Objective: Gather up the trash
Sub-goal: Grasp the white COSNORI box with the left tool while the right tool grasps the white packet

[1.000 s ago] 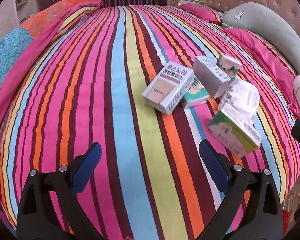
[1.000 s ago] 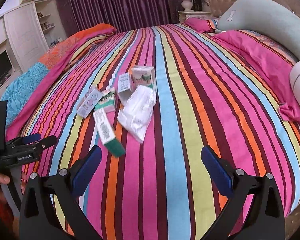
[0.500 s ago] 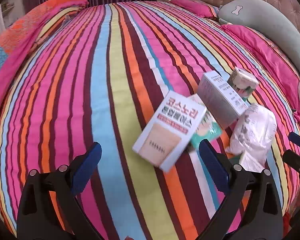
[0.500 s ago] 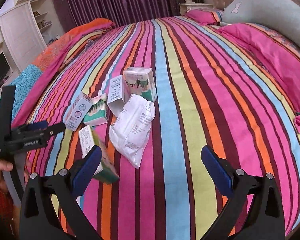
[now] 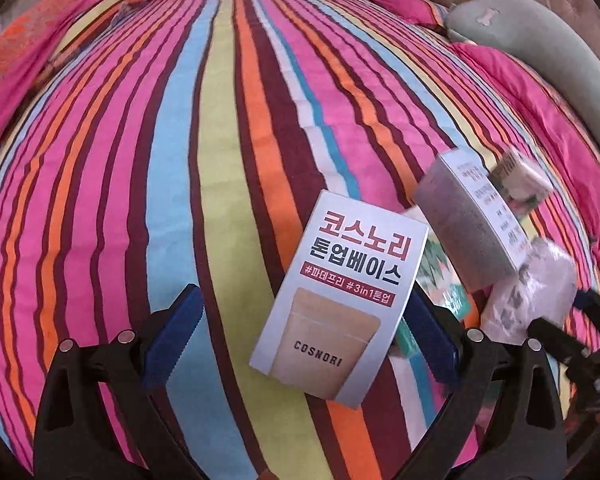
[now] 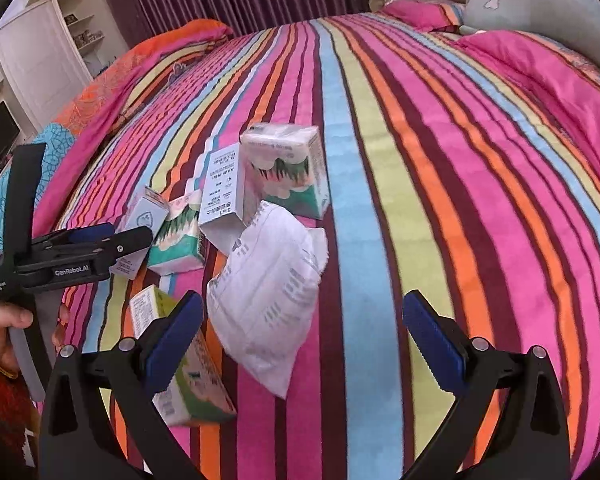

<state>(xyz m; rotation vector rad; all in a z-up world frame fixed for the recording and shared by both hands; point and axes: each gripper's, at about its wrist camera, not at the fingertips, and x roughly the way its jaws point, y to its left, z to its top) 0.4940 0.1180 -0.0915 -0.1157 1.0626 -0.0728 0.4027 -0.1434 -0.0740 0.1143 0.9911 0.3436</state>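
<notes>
Between spread left fingers [image 5: 300,336]: COSNORI box [image 5: 342,302]; right fingers [image 6: 304,334] spread, green carton [image 6: 188,372] visible only there.

left gripper [image 5: 302,338]: black frame, blue ridged pads, silver screws | right gripper [image 6: 302,334]: same build | side of left gripper's body: white "GenRobot.AI" marking (seen from the right wrist) | hand [image 6: 4,338]: gold bangle, red sleeve
</notes>
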